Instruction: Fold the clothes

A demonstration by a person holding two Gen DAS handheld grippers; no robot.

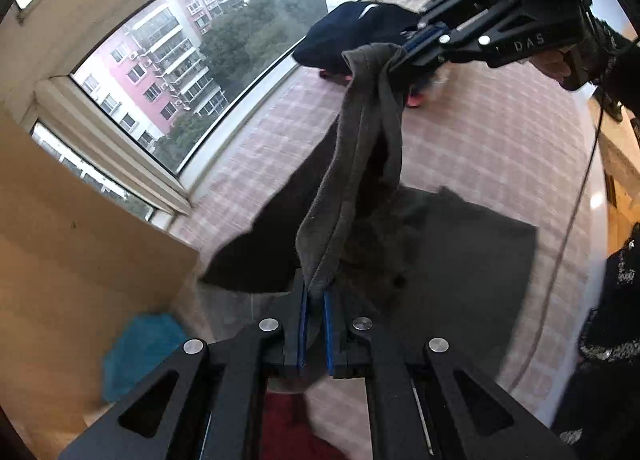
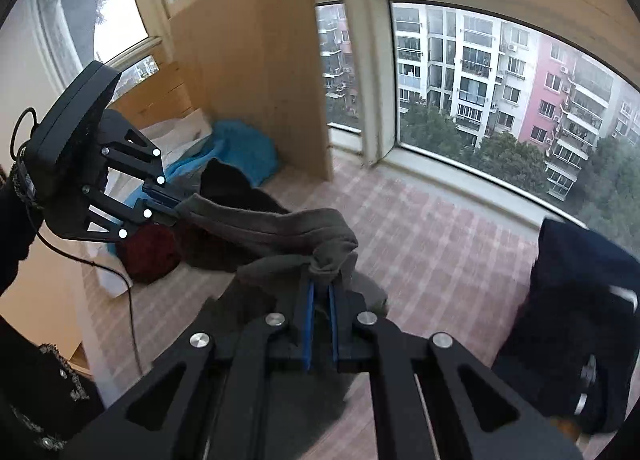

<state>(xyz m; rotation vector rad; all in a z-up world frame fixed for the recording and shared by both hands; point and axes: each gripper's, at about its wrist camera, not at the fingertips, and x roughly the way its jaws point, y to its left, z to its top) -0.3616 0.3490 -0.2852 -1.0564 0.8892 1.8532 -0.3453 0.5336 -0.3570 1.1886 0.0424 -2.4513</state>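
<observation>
While the dark grey knitted garment point(image 1: 360, 163) hangs above the pink checked bedcover point(image 1: 480, 139), your left gripper point(image 1: 316, 296) and right gripper point(image 2: 322, 292) each pinch its edge; judging by this, folding has barely begun.

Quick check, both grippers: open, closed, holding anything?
Left gripper: closed on an edge of the grey garment.
Right gripper: closed on the same grey garment, at another bunched edge.
</observation>
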